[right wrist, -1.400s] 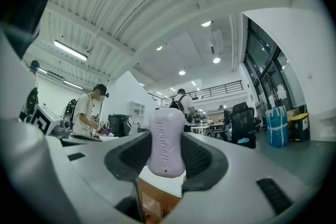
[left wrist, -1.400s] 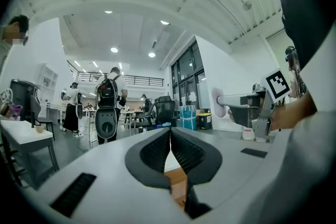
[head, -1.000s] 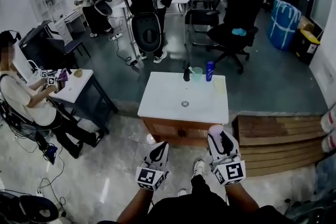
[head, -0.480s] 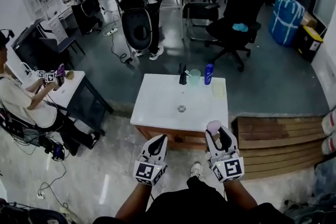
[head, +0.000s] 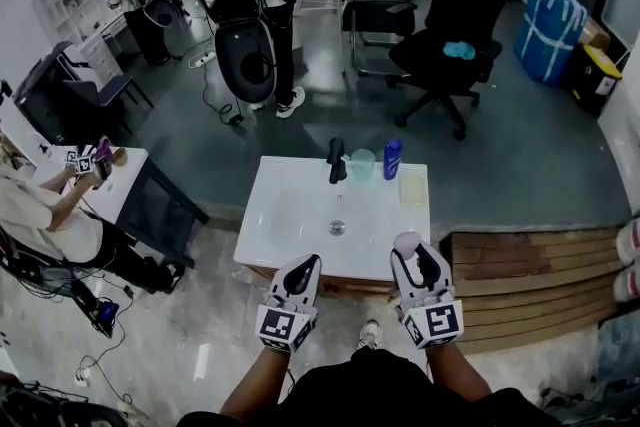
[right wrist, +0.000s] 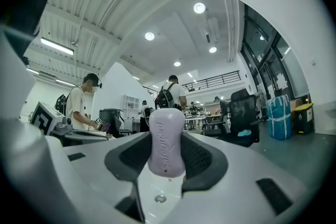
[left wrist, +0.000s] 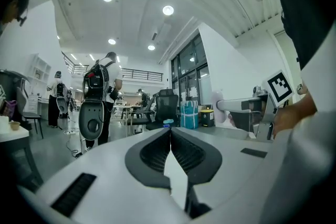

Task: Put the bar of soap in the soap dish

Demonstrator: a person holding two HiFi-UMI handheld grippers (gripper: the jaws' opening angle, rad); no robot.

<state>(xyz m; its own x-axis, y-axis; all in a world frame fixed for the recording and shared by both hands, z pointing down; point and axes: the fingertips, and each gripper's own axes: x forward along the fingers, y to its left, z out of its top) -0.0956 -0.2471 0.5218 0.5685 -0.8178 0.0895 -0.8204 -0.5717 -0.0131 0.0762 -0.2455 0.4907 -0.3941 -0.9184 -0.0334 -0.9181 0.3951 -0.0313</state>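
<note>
A lilac bar of soap (right wrist: 167, 140) stands upright between the jaws of my right gripper (right wrist: 167, 128), which is shut on it. From the head view the soap (head: 405, 242) and right gripper (head: 412, 248) hover over the near right edge of a white sink counter (head: 290, 215). A pale rectangular soap dish (head: 413, 189) lies on the counter's far right, beyond the gripper. My left gripper (head: 308, 262) hangs at the counter's near edge; its jaws (left wrist: 170, 131) are shut with nothing between them. The left gripper view also catches the soap (left wrist: 217, 108) off to the right.
A black faucet (head: 336, 160), a clear cup (head: 362, 163) and a blue bottle (head: 392, 158) line the counter's back edge. The drain (head: 337, 228) is at mid-basin. A wooden step (head: 530, 265) lies right. A seated person (head: 40, 215) at a small table is left. A black chair (head: 445, 45) stands behind.
The sink counter has drawn nearer beneath both grippers as the view moved forward. The right gripper keeps its hold on the soap; the left stays shut.
</note>
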